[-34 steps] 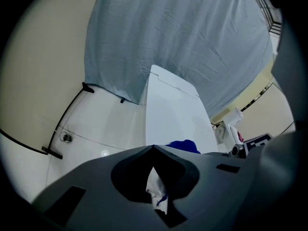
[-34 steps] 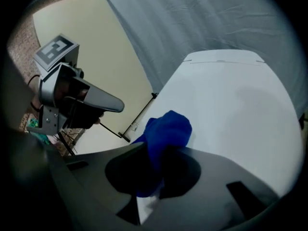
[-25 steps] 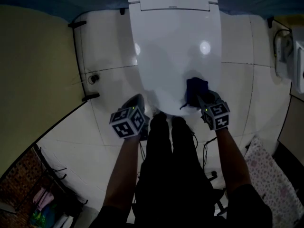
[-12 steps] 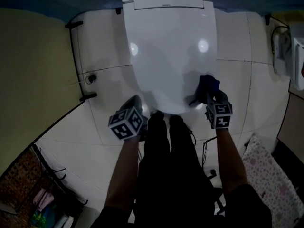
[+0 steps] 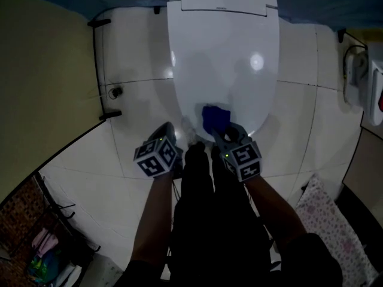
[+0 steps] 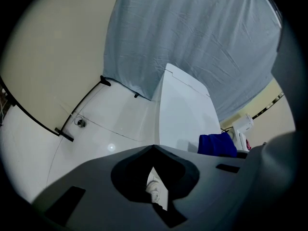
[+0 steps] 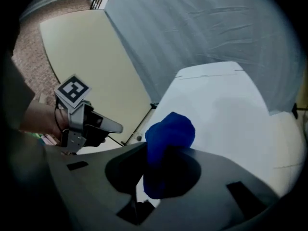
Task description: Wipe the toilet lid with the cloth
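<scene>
The white toilet lid (image 5: 224,58) is down and fills the upper middle of the head view. A blue cloth (image 5: 215,117) rests bunched on the lid's front edge, a little left of centre. My right gripper (image 5: 224,136) is shut on the cloth (image 7: 171,131), which bulges out above its jaws onto the lid (image 7: 226,109). My left gripper (image 5: 167,133) hangs off the lid's front left corner, over the floor, shut and holding nothing. In the left gripper view, the lid (image 6: 185,114) and the cloth (image 6: 216,144) lie ahead to the right.
White floor tiles (image 5: 137,52) surround the toilet, with a round drain (image 5: 114,91) and a black bar (image 5: 111,115) by the beige wall (image 5: 42,88). A patterned mat (image 5: 326,220) lies at the lower right. A white fixture (image 5: 354,70) hangs at the right. The person's dark legs (image 5: 209,220) stand between the grippers.
My right gripper has dragged the cloth from the lid's right front edge leftward to the middle of the front edge. The left gripper has hardly moved.
</scene>
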